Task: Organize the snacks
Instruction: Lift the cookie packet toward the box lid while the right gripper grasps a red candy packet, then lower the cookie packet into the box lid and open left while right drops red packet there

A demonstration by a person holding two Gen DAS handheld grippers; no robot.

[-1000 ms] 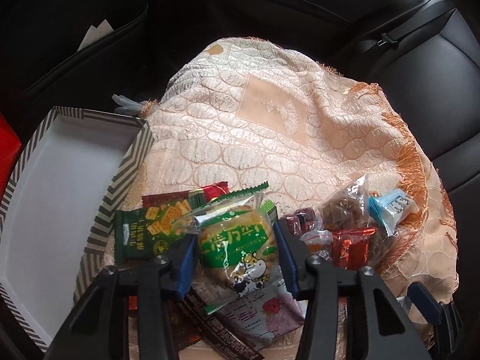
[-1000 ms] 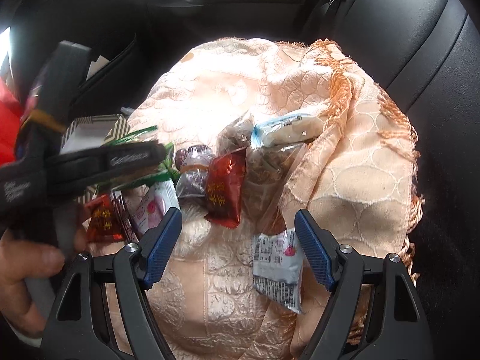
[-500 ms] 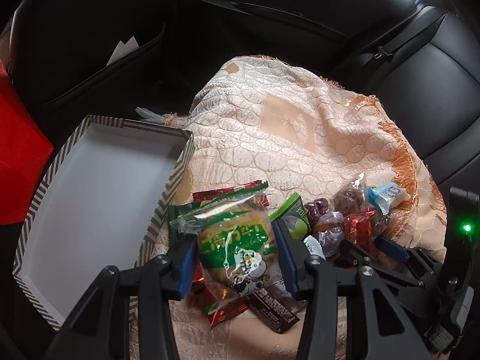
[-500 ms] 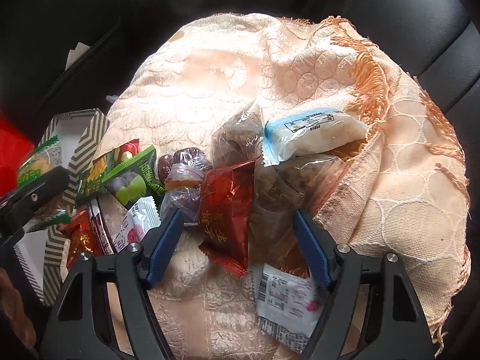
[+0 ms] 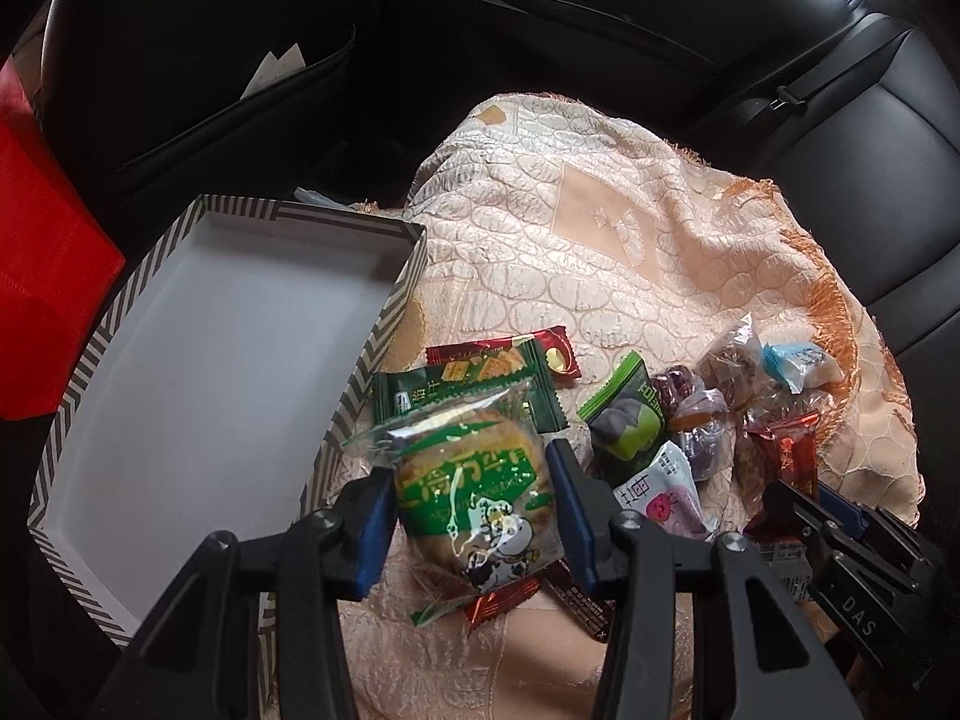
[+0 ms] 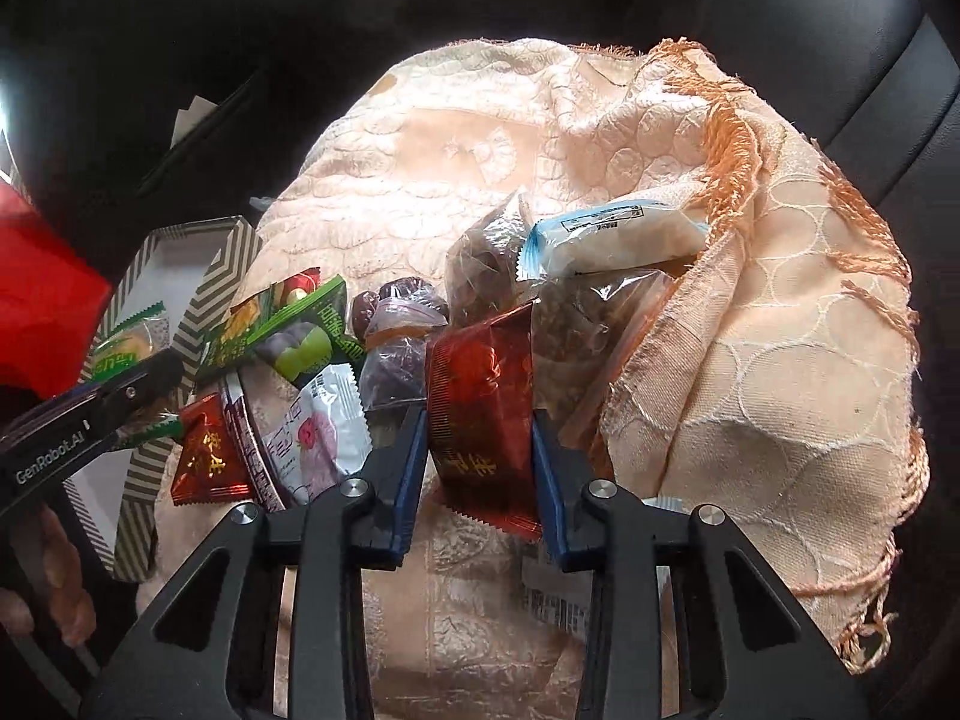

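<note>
Left gripper (image 5: 474, 498) clamps green cake packet (image 5: 471, 492); right gripper (image 6: 480, 450) jaws closing onto red packet (image 6: 480, 396).

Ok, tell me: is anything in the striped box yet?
No, the striped box shows only its bare white floor.

peach fringed cloth (image 5: 600, 276) over black car seat (image 5: 900, 192); red bag (image 5: 42, 276) at left.

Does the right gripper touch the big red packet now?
Touching. In the right wrist view, both blue pads of the right gripper press against the sides of the red packet as the jaws are closing, with no gap visible.
</note>
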